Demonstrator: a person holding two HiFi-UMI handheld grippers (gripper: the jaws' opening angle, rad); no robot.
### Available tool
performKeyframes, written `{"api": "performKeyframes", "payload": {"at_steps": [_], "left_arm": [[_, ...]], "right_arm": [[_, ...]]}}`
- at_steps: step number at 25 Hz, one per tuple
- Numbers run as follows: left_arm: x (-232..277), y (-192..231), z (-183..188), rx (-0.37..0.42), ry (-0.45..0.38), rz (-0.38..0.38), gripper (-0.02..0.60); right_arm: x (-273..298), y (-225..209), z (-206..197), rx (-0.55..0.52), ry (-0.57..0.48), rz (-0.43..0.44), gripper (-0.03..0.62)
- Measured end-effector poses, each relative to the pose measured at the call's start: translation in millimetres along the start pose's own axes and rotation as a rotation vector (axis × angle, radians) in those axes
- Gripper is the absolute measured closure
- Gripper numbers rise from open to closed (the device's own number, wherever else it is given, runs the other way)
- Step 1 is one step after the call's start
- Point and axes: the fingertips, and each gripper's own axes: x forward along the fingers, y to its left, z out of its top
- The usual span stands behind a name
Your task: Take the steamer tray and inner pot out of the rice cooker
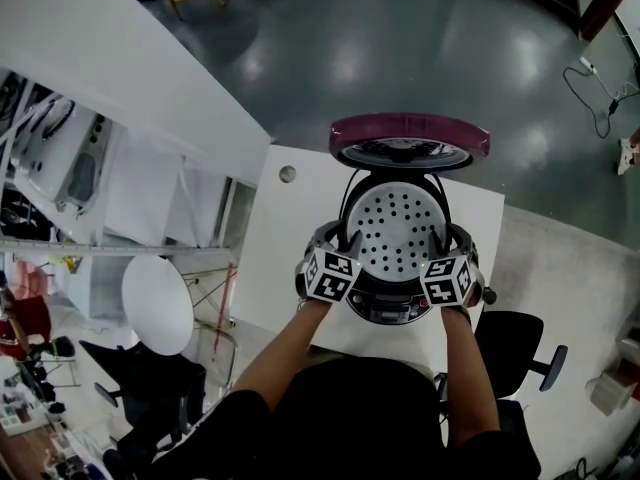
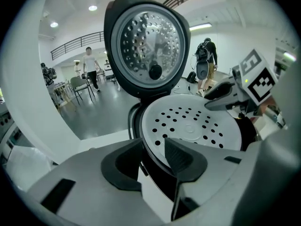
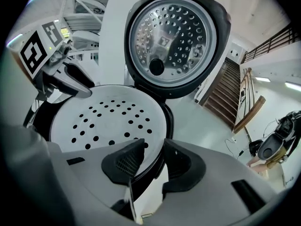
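Note:
The rice cooker (image 1: 385, 311) stands open on a white table, its lid (image 1: 408, 138) tipped back. A white perforated steamer tray (image 1: 395, 230) lies in the dark inner pot (image 2: 155, 173). My left gripper (image 1: 347, 240) holds the tray's left rim: in the left gripper view the rim runs between the pads (image 2: 153, 149), one pad over the tray (image 2: 193, 126), one outside. My right gripper (image 1: 440, 238) is shut on the right rim the same way (image 3: 154, 149), with the tray (image 3: 108, 121) and the pot's edge (image 3: 167, 121) between the jaws. Each gripper sees the other (image 2: 230, 95) (image 3: 70, 79) across the tray.
The table (image 1: 290, 238) has a round hole (image 1: 287, 174) at its far left. An office chair (image 1: 520, 353) stands to my right and a round white table (image 1: 157, 303) to my left. People (image 2: 89, 67) walk in the background; stairs (image 3: 225, 98) rise beyond the cooker.

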Motion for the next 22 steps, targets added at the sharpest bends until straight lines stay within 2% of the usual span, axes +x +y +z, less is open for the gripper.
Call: {"api": "performKeyframes", "payload": {"at_steps": [8,13,18,22], "left_arm": [[-2.2,0.8,-1.5,-0.039,-0.013,0.001,0.451],[-2.1,1.5,-2.5,-0.063,-0.022,0.006,0.456],[3.3,9.1,-0.4,-0.075,-0.033,0.024,0.476],[5.0,10.5,-1.6,-0.085,-0.026,0.032,0.480]], "right_arm": [[-10.9,-5.9,16.0,0.012,-0.059,-0.033,0.493],[-18.7,-10.3,31.4,0.044,-0.130,-0.059,0.519],[-19.7,-10.1,39.5,0.136,-0.194,-0.004,0.539],[-22.9,-9.4,39.7,0.174,-0.212,0.007,0.553]]}}
